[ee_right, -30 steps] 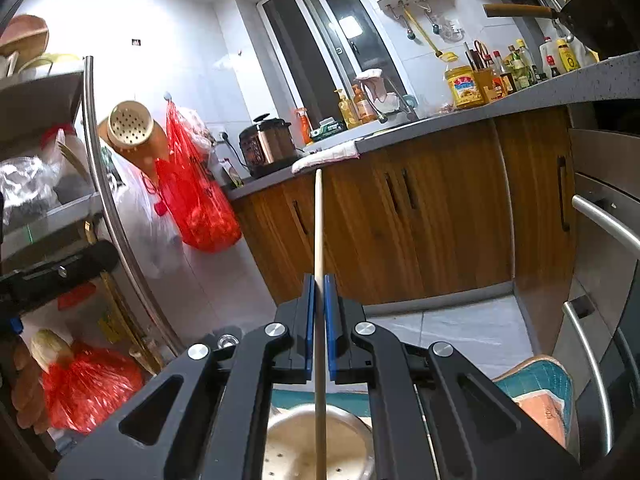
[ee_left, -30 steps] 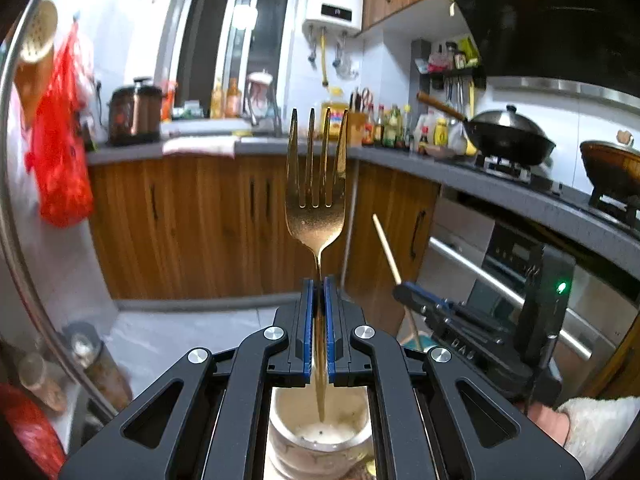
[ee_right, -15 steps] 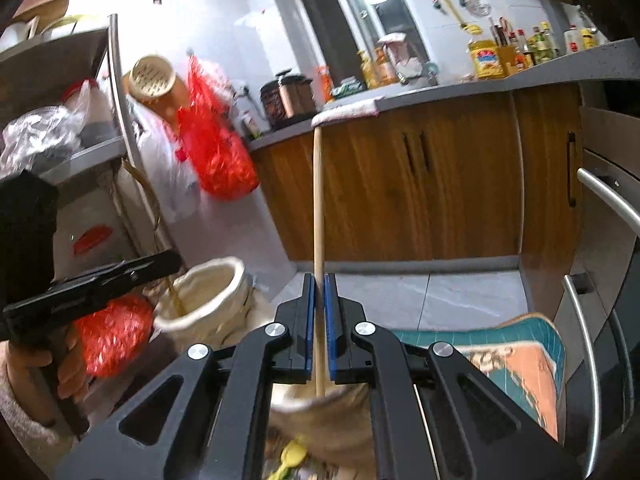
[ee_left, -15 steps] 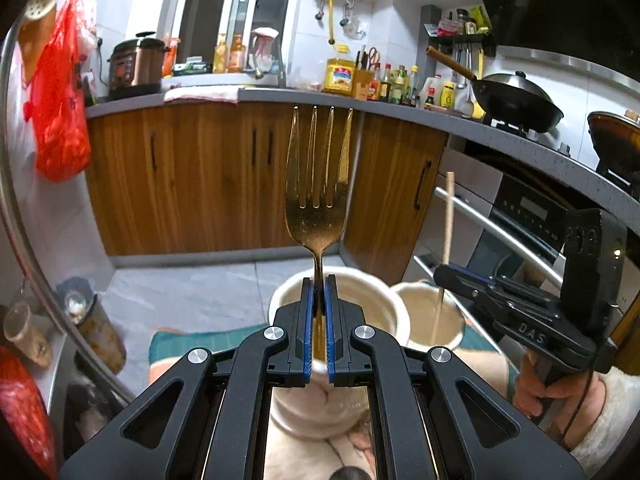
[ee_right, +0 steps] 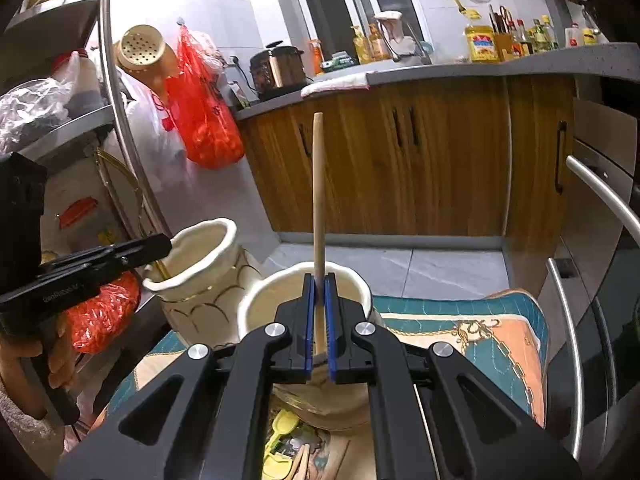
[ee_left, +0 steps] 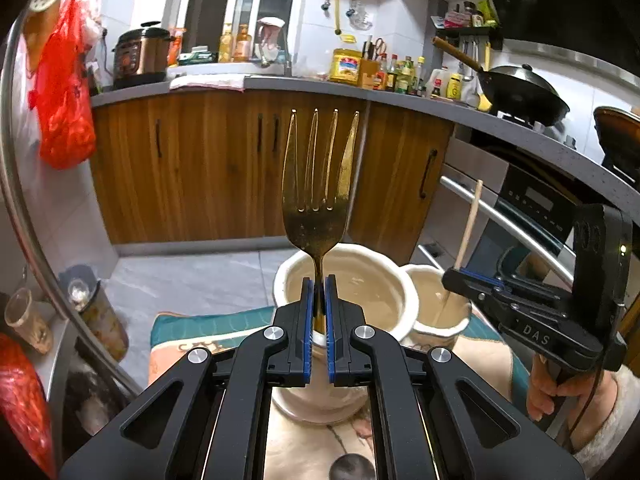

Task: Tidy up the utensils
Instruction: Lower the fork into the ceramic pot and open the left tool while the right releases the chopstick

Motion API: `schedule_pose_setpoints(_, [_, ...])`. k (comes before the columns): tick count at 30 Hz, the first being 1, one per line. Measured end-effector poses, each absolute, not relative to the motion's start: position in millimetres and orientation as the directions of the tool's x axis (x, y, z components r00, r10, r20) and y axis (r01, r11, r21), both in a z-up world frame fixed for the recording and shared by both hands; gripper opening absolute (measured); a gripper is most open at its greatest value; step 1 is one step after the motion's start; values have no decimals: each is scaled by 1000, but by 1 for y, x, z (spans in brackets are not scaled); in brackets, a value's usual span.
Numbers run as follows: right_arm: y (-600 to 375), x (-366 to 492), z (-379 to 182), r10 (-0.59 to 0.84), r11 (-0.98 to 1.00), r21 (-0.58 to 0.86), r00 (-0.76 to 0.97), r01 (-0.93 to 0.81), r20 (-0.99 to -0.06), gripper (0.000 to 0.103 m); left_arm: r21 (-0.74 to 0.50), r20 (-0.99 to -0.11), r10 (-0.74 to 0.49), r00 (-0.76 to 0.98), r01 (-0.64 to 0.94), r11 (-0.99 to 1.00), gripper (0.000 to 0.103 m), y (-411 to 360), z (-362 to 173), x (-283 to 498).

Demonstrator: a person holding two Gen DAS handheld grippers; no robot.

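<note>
My left gripper (ee_left: 319, 292) is shut on the neck of a gold fork (ee_left: 318, 184), which stands upright with its tines up. Its handle reaches down into the mouth of a large cream ceramic jar (ee_left: 372, 292). My right gripper (ee_right: 319, 292) is shut on a wooden chopstick (ee_right: 318, 184), also upright, with its lower end inside a smaller cream jar (ee_right: 256, 304). The two jars stand side by side; the large jar (ee_right: 200, 276) is left of the small one in the right wrist view. Each view shows the other gripper: right gripper (ee_left: 450, 280), left gripper (ee_right: 164, 246).
The jars stand on a teal and orange patterned cloth (ee_right: 460, 328). A yellow utensil (ee_right: 284, 428) and others lie below my right gripper. A metal rack (ee_right: 116, 120) with a red bag (ee_right: 200, 120) stands left; an oven handle (ee_right: 600, 192) is at the right. Wooden cabinets lie ahead.
Both grippers have sunk and tipped downward, bringing the two jars into view ahead. The fork handle and the chopstick end now sit inside the jar mouths. Both grips are unchanged.
</note>
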State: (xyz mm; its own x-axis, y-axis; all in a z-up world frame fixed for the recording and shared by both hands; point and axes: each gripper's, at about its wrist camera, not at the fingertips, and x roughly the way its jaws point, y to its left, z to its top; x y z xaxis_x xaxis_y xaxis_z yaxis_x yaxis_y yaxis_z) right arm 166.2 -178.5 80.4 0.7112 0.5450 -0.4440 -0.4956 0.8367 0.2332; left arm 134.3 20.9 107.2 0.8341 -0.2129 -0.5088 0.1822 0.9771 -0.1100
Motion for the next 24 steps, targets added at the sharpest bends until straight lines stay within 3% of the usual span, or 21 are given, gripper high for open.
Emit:
schedule_pose_setpoints(7, [-177, 161, 80, 519, 852, 188, 734, -489, -438, 5, -18, -494, -141, 858, 152, 988, 6, 11, 105, 126])
schedule_pose_setpoints(20, [-186, 167, 78, 514, 857, 235, 733, -459, -446, 6, -35, -506, -151, 849, 154, 987, 7, 9, 105, 134])
schedule_pose_setpoints(24, [-187, 168, 78, 516, 856, 243, 731, -456, -447, 9, -39, -505, -155, 849, 156, 987, 12, 9, 105, 133])
